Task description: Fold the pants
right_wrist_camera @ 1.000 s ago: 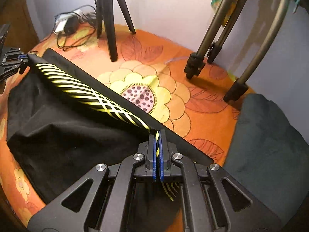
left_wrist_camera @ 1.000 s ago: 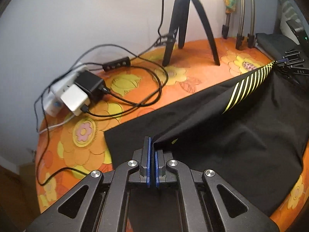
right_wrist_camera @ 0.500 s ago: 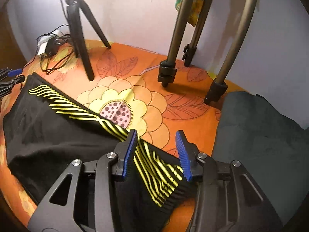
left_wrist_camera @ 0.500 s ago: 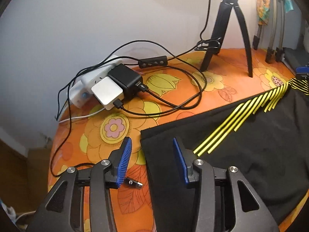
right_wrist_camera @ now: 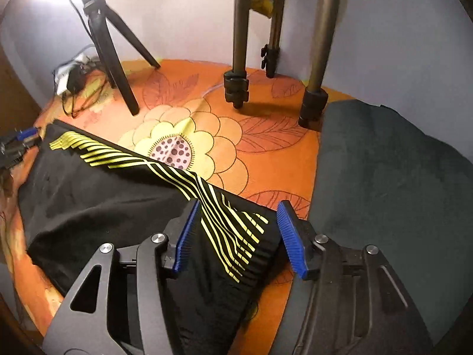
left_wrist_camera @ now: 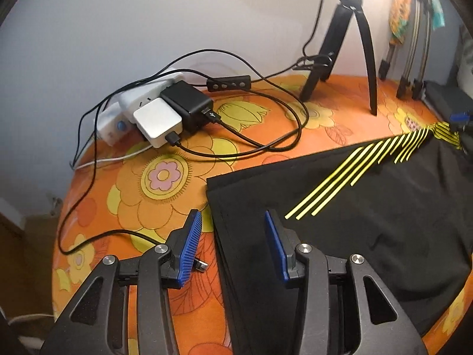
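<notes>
The black pants point(left_wrist_camera: 369, 216) with yellow stripes point(right_wrist_camera: 224, 207) lie flat on the table point(left_wrist_camera: 153, 195), which is covered with an orange cloth with a flower pattern. In the left wrist view the left gripper point(left_wrist_camera: 233, 242) is above one end of the pants, at the straight edge where several layers are stacked. Its jaws are wide apart and hold nothing; one blue pad point(left_wrist_camera: 189, 248) is over the orange cloth and the other is over the black fabric. In the right wrist view the right gripper point(right_wrist_camera: 241, 233) is above the other end, where the yellow stripes come close together. Its jaws are also wide apart, with the striped fabric lying between them, not pinched.

Behind the pants, near the wall, stand a small black tripod point(left_wrist_camera: 343, 47) and the legs of a bigger tripod point(right_wrist_camera: 239, 59). A white power strip point(left_wrist_camera: 130, 106) with a black charger point(left_wrist_camera: 189, 106) and a white charger point(left_wrist_camera: 156, 121) lies at the table's back corner, with black cables point(left_wrist_camera: 266, 145) around it. A dark grey cloth point(right_wrist_camera: 384, 177) lies beside the pants on the right side.
</notes>
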Action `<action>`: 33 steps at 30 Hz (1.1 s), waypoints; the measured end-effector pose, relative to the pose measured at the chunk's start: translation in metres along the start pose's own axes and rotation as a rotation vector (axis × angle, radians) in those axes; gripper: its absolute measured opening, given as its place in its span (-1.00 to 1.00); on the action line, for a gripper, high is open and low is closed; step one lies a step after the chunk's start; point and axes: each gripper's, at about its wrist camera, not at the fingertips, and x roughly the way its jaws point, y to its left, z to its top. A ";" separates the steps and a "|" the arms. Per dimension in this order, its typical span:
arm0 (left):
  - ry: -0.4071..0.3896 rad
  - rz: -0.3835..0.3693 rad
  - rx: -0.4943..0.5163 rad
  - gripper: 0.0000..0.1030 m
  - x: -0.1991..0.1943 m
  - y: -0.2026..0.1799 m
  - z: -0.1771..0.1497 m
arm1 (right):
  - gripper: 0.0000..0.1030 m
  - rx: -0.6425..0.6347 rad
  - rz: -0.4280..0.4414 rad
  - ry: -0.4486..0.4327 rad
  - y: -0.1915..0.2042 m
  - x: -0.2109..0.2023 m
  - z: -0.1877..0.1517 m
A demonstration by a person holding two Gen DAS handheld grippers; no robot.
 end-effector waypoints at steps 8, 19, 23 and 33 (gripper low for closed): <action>0.015 -0.007 -0.040 -0.16 0.018 0.006 0.006 | -0.59 -0.097 -0.044 0.018 0.020 0.009 -0.008; -0.018 0.049 0.032 -0.99 0.027 -0.005 0.010 | -0.89 -0.131 -0.070 -0.004 0.030 0.009 -0.012; -0.072 0.078 0.019 -0.99 0.022 -0.001 0.018 | -0.94 -0.122 -0.093 -0.042 0.028 0.004 -0.011; -0.010 0.130 0.016 -0.90 0.039 -0.002 0.026 | -0.94 -0.104 -0.198 -0.043 0.026 0.011 -0.010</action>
